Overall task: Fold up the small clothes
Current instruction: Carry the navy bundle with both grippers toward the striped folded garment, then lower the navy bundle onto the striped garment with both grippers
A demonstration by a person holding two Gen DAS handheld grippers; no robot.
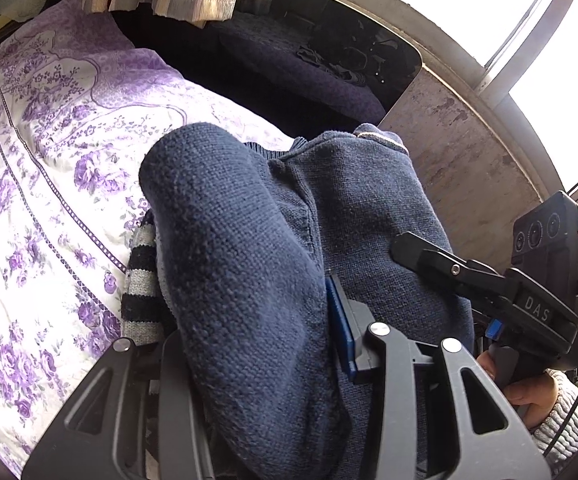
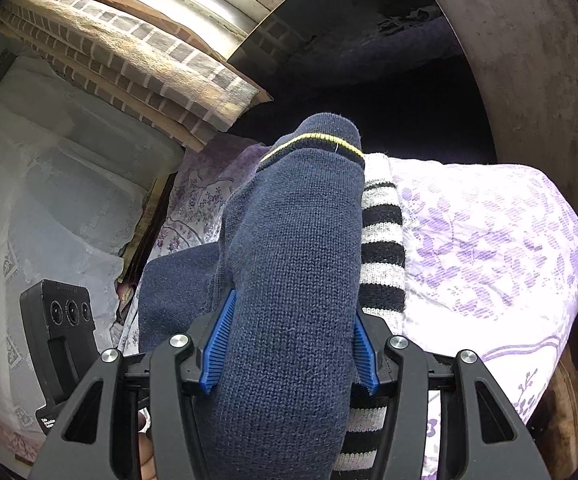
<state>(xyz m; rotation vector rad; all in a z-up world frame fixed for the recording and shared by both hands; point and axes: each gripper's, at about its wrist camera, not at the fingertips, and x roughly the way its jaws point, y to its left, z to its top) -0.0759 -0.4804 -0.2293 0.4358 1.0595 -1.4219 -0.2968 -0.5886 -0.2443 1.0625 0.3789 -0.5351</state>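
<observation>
A: Where is the navy knit sweater point(image 1: 249, 264)?

B: It lies bunched on the purple floral bedsheet point(image 1: 41, 168), close to the bed's edge, with a black-and-grey striped garment point(image 1: 143, 292) partly under it. A thick fold of it rises straight up between the left gripper's point(image 1: 257, 356) fingers.

A: Is that gripper clamped on the fold?

B: One blue pad point(image 1: 343, 332) presses against the knit on the right side; the other finger is hidden behind the fold, so the grip cannot be told for certain there.

A: And the right gripper point(image 2: 289, 344)?

B: Its two blue pads point(image 2: 219, 344) squeeze a rolled part of the navy knit sweater point(image 2: 301, 264) from both sides, jaws only as far apart as the cloth is thick. A yellow stripe point(image 2: 313, 142) crosses the far end of that roll, and the striped garment point(image 2: 383, 248) lies just beside it on the bedsheet point(image 2: 489, 240).
</observation>
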